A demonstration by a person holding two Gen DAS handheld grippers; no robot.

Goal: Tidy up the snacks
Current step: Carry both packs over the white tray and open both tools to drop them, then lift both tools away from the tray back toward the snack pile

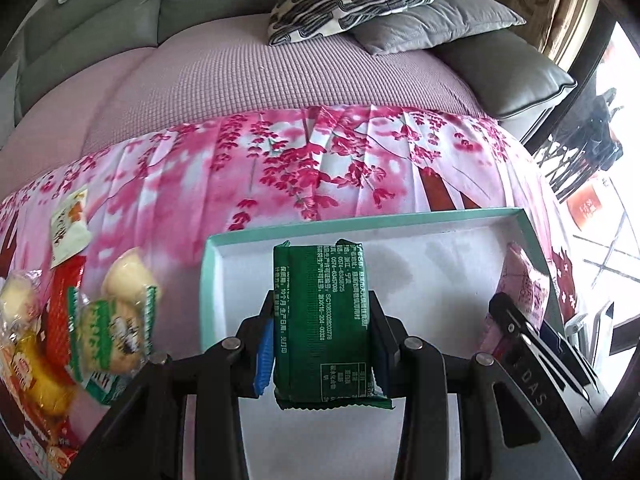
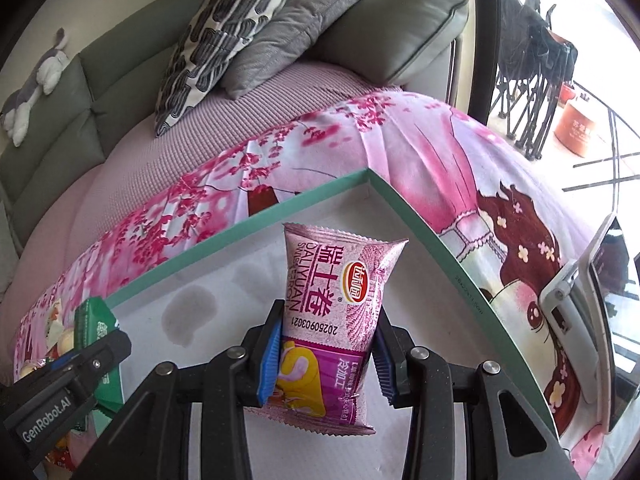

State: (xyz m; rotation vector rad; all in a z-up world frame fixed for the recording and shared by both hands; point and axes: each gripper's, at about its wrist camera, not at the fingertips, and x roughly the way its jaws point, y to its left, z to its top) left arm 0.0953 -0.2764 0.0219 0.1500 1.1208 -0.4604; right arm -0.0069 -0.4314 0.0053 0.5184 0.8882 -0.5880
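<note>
Gripping, left claw: left gripper [image 1: 322, 340] is closed down to the width of the green snack packet [image 1: 322, 316], blue pads pressing both its long sides; the packet stands on end between the fingers, printed back facing the camera.
Gripping, right claw: right gripper [image 2: 326, 354] is likewise narrowed onto the pink Swiss-roll packet [image 2: 334, 320], pinched at its lower half, top end pointing away.
Under both claws: tray [image 1: 400, 216] with teal rim and white floor; both packets sit over that floor, though whether they touch it cannot be told.
Beside the left claw, to its left: loose snacks [image 1: 100, 320] lie heaped on the floral cloth [image 1: 280, 160], outside the tray.
Beside the left claw, to its right: the right gripper with its pink packet, near the tray's right wall.
Beyond the tray: floral cloth, then a mauve sofa seat [image 1: 260, 76].
Farthest: patterned cushion [image 2: 224, 40] leaning on a grey cushion [image 2: 296, 24].
</note>
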